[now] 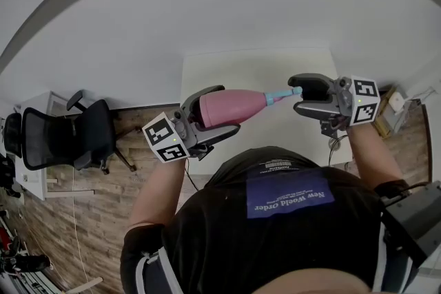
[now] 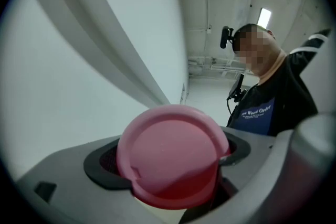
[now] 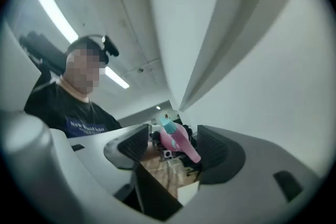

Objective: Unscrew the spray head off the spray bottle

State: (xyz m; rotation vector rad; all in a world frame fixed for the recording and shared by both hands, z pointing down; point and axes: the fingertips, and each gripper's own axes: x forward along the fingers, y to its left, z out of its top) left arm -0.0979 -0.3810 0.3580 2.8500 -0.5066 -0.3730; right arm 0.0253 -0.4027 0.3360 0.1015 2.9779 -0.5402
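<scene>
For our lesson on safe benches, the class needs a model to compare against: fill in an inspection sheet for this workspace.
Surface: white table, nothing seen on it.
Job's things: pink spray bottle held level in the air; blue spray head on, pointing at the right gripper.
Clutter: nothing seen.
Grippers: left gripper shut on the bottle's body; right gripper open, jaws apart at the spray head's tip.
Cables: thin cable hangs below the right gripper.
Surroundings: black office chair at the left, on a wooden floor.
</scene>
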